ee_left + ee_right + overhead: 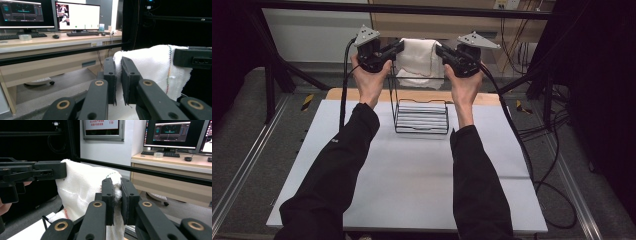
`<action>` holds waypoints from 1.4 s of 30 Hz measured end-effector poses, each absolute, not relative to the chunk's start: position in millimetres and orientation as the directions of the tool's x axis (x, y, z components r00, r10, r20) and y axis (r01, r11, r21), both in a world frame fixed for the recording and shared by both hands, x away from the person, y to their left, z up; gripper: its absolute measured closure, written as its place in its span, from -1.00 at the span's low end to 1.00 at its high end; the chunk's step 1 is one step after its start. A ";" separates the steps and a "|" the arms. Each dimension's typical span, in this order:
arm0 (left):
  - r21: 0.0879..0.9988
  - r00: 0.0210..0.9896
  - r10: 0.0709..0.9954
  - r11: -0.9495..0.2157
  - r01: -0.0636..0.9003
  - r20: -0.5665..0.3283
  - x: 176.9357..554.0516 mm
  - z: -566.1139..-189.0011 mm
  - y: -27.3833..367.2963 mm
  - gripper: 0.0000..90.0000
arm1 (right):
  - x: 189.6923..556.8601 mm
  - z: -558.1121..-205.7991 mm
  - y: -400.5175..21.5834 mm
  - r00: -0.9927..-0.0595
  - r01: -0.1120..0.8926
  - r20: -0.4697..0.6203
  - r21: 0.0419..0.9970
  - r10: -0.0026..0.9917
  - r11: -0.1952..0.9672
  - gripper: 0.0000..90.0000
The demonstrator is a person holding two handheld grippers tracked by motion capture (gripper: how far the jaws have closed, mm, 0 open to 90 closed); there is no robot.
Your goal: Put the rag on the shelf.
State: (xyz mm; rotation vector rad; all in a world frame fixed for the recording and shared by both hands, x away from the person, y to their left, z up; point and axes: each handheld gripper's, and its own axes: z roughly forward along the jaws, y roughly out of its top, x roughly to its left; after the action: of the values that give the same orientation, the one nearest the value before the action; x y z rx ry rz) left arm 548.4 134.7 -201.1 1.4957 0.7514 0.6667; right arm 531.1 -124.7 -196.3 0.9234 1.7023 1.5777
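A white towel (418, 57) hangs stretched in the air between my two grippers, above and behind a black wire rack (421, 116) on the table. My left gripper (398, 48) is shut on the towel's left top corner; its own view has the cloth (150, 67) pinched between the jaws, with a coloured stitched edge. My right gripper (440, 50) is shut on the right top corner, and its own view has the towel (82, 187) squeezed between its jaws. The towel's lower edge hangs down to the rack's tall back wires.
The rack stands at the far middle of a white table sheet (412, 170), on a wooden board (482, 98). Black frame bars (412, 9) cross behind the towel. Cables (532, 150) trail off the right side. A desk with monitors (75, 16) lies beyond.
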 end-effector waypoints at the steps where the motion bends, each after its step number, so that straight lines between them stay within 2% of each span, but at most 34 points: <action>1: 0.997 0.618 0.785 -0.023 0.068 -0.024 548.3 -202.1 134.7 0.84 | 530.9 -197.4 -125.0 -0.554 0.075 0.010 0.996 0.832 0.038 0.84; 24: 0.995 0.665 0.747 -0.049 0.087 -0.021 530.8 -227.4 137.0 0.84 | 515.4 -221.6 -133.8 -0.578 0.096 0.010 0.994 0.816 0.056 0.84; 42: 0.996 0.689 0.725 -0.051 0.071 -0.012 511.6 -228.2 145.6 0.84 | 500.6 -222.2 -131.3 -0.602 0.052 -0.039 0.995 0.797 0.088 0.83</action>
State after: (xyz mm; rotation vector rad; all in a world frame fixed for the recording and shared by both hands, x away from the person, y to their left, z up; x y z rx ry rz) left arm 511.6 145.6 -228.2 1.5517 0.6761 0.6031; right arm 500.6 -131.3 -222.2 0.8381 1.7616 1.5713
